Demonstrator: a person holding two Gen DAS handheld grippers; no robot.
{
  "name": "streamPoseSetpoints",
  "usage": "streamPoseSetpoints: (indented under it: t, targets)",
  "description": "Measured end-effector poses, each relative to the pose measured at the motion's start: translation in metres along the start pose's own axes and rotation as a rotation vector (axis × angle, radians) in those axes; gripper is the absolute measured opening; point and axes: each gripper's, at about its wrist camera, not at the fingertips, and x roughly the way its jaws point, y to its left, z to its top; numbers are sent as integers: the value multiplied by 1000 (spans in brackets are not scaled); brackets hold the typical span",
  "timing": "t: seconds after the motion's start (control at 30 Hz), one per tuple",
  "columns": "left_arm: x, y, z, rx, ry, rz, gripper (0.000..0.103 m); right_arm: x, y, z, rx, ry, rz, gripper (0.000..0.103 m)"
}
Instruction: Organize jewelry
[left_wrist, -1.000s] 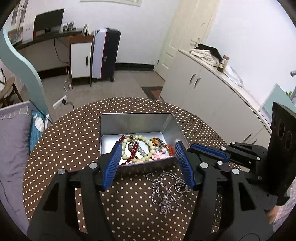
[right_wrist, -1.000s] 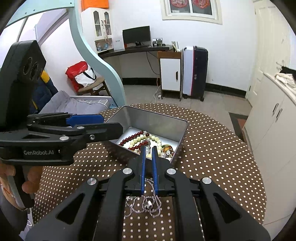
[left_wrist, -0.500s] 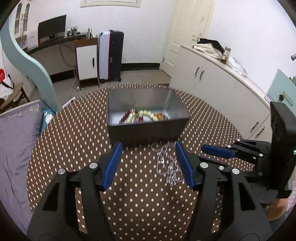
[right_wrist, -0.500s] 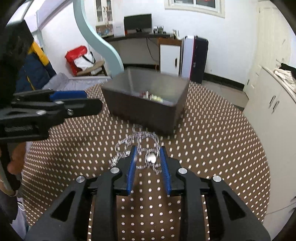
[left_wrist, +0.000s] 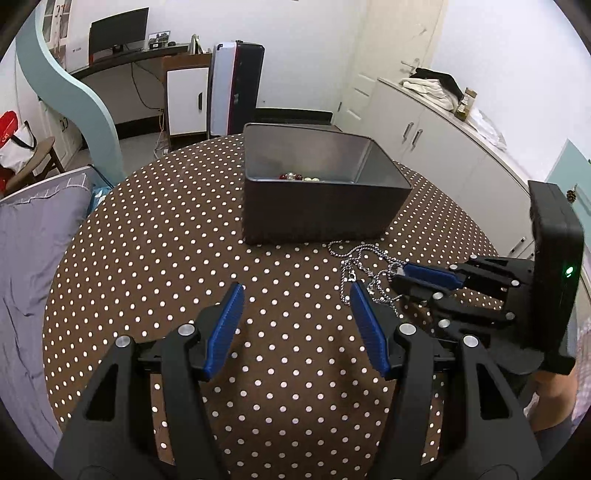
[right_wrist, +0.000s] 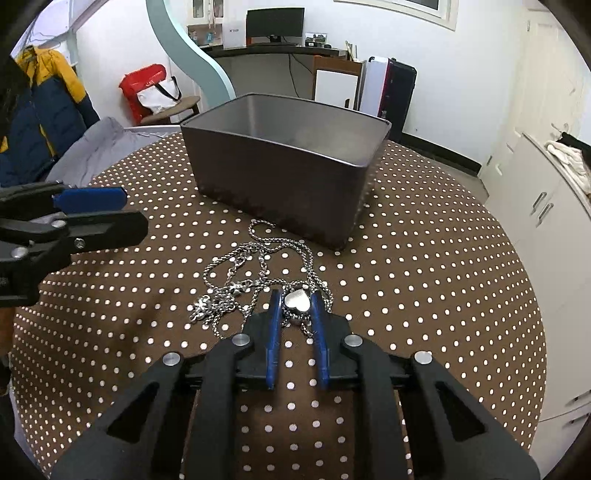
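Note:
A grey metal tin (left_wrist: 321, 206) (right_wrist: 288, 181) stands on the polka-dot table and holds bead bracelets (left_wrist: 299, 177). Silver chain necklaces (right_wrist: 255, 280) (left_wrist: 364, 264) lie tangled on the cloth in front of the tin. One has a silver heart pendant (right_wrist: 297, 301). My right gripper (right_wrist: 294, 306) (left_wrist: 402, 275) is low over the chains, its blue fingers partly open on either side of the heart pendant, touching or nearly touching it. My left gripper (left_wrist: 295, 299) is wide open and empty, above the cloth to the left of the chains.
The round table (left_wrist: 155, 236) has a brown cloth with white dots. A grey cushion (left_wrist: 26, 236) lies beyond its left edge. White cabinets (left_wrist: 436, 147) stand to the right. A chair with a red bag (right_wrist: 155, 92) stands further back.
Both grippers pulled back from the tin and dropped lower. My right gripper opened from shut and now straddles the heart pendant. The left stayed wide open.

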Motion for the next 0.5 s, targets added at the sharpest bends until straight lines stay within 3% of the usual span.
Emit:
streamPoseSetpoints:
  t: [0.5]
  targets:
    - [20, -52, -14, 165, 36, -78, 59, -83, -5, 11, 38, -209, 48, 13]
